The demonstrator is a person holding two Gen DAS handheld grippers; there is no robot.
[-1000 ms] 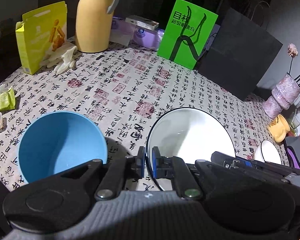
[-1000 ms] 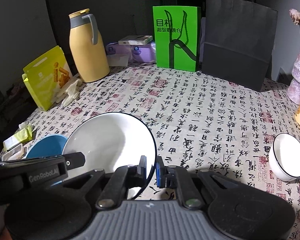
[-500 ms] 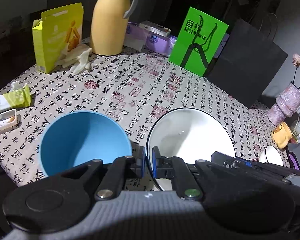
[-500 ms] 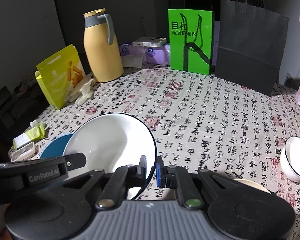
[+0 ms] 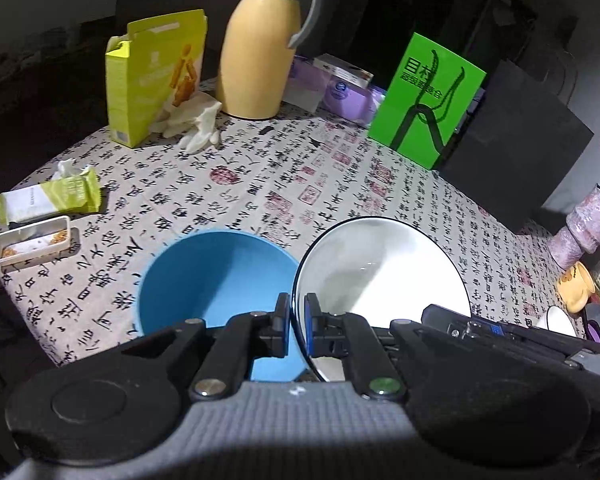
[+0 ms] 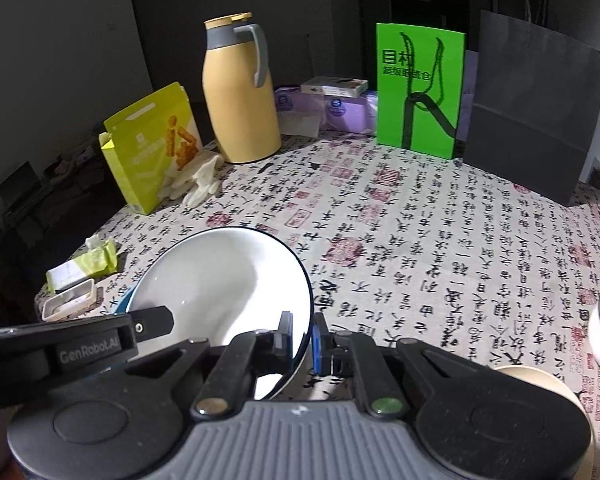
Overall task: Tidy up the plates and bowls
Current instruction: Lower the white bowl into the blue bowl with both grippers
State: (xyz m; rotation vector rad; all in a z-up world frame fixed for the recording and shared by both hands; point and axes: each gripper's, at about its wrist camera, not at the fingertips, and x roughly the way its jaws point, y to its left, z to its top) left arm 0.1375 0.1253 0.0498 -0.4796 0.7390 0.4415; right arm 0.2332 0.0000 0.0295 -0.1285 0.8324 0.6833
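Gripping opposite rims of the white plate (image 5: 384,268), the left gripper (image 5: 296,320) and right gripper (image 6: 303,338) stayed clamped. Compared with earlier, the plate had travelled leftward, now overlapping the blue bowl (image 5: 208,276).

A table (image 6: 420,240) carries a plate (image 6: 220,276) near the front, with a bowl (image 5: 204,276) just left of it. Far left stand a box (image 6: 152,148) and a jug (image 6: 240,96). Two bags (image 6: 420,88) stand far right. A wrapper (image 5: 48,200) and tray (image 5: 30,240) lie at the left edge.
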